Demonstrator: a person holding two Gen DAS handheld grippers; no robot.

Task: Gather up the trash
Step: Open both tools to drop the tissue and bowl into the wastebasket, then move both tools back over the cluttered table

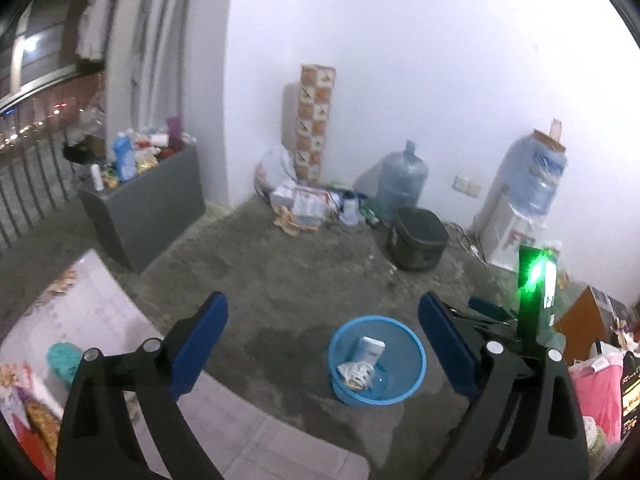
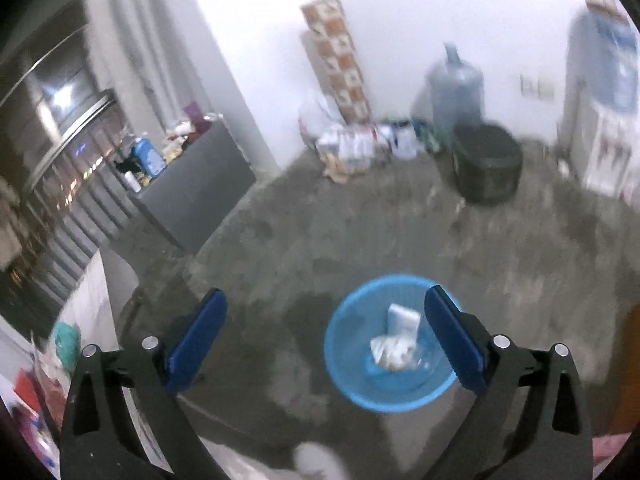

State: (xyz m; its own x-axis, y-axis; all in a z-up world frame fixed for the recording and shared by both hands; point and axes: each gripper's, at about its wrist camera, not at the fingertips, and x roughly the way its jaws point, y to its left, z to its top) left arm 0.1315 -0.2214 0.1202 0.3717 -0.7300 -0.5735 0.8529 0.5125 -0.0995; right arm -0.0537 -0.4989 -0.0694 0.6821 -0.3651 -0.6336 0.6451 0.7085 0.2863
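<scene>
Left wrist view shows the blue bin on the floor, holding a small white carton and crumpled paper — light, soft, easily crushed. Left gripper and right gripper both gape, empty. Remaining wrappers by the wall want pinching at an edge.

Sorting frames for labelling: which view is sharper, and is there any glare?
Left wrist view: fairly sharp, blue basket crisp, green light flares at right. Right wrist view: motion-blurred throughout, basket and water jug smeared. White wall overexposed in both.
</scene>
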